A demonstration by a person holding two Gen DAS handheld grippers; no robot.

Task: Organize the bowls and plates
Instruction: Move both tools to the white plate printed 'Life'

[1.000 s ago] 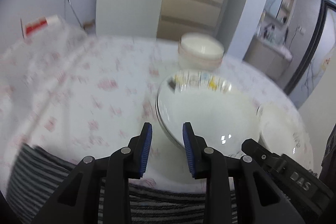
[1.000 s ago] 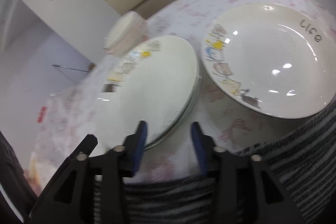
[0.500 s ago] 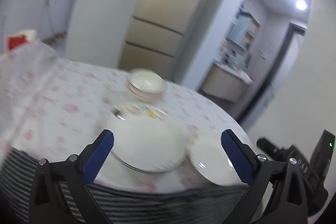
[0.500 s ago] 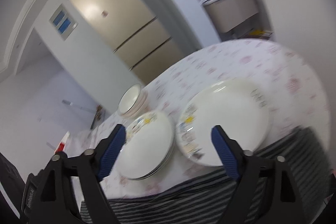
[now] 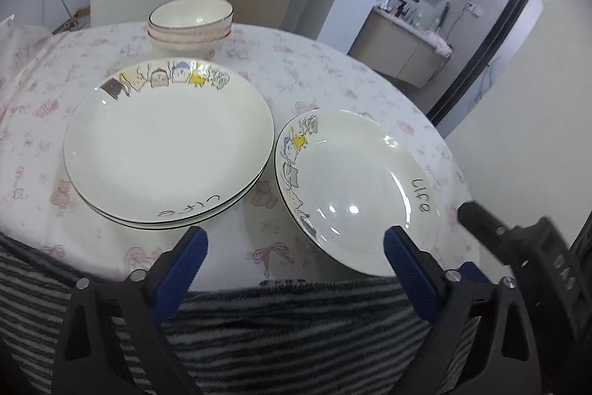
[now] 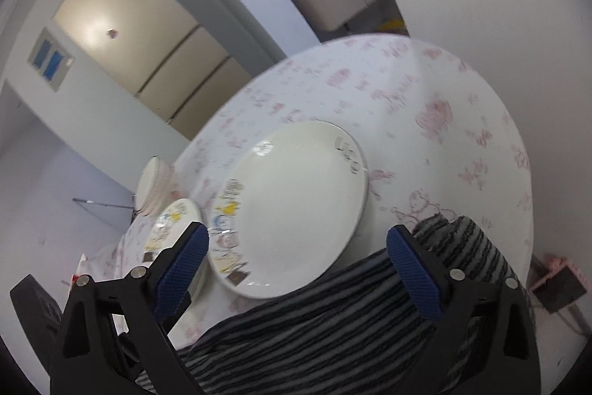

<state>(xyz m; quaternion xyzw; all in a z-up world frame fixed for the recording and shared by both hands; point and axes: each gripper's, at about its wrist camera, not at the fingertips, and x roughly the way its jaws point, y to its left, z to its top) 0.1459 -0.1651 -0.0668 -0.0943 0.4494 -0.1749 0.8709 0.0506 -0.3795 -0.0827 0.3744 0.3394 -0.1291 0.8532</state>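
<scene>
On the round table (image 5: 333,73), the left view shows a plate stack (image 5: 168,143) at left, a single plate (image 5: 355,187) overhanging the near edge at right, and stacked bowls (image 5: 190,23) far. Left gripper (image 5: 294,269) gapes wide, empty. Right view: right gripper (image 6: 298,265) spread wide, empty, before the single plate (image 6: 292,202); bare cloth lies right.

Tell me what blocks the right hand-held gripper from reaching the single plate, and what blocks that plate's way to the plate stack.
Nothing visible. The right hand-held gripper is open, facing the single plate; only bare tablecloth separates it from the plate stack.
</scene>
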